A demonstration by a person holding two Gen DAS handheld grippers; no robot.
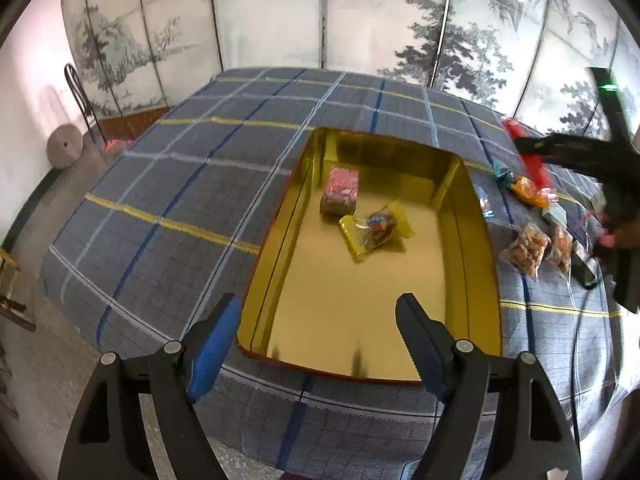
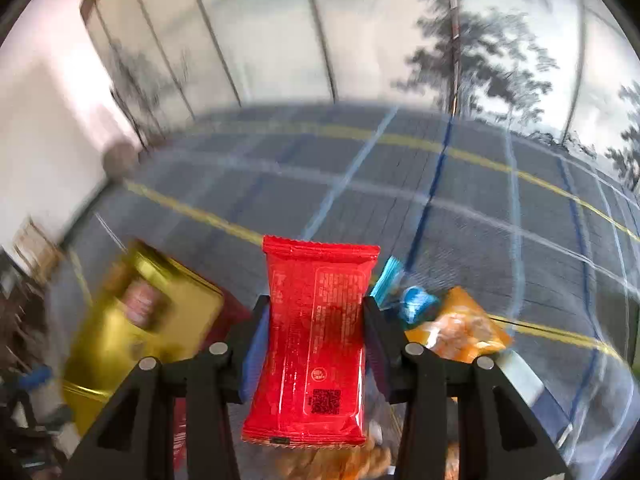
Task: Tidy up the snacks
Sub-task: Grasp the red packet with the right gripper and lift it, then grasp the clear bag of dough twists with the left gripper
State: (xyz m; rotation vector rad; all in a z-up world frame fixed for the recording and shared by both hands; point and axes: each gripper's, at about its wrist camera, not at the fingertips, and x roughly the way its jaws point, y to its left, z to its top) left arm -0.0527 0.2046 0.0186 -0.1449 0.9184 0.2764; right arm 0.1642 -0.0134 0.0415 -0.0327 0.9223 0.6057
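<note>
Two hand-held grippers are working over a table covered in a blue plaid cloth (image 1: 192, 184). Nearest in the left wrist view, the left gripper (image 1: 320, 344) is hovering with its blue-padded jaws standing wide and nothing between them, over the near end of an open gold tin (image 1: 490, 280). Farther inside the tin, a yellow packet (image 1: 376, 230) is lying just in front of a pink packet (image 1: 340, 190). In the right wrist view, the right gripper (image 2: 316, 320) is clamping a red packet (image 2: 316, 340) between its pads, above the table with the tin (image 2: 132, 356) lying blurred at its lower left. Just beyond it, a blue sweet (image 2: 418, 302) and an orange packet (image 2: 460, 326) are lying on the cloth. Farthest back, a folding screen (image 1: 272, 16) painted with trees is standing behind the table.
</note>
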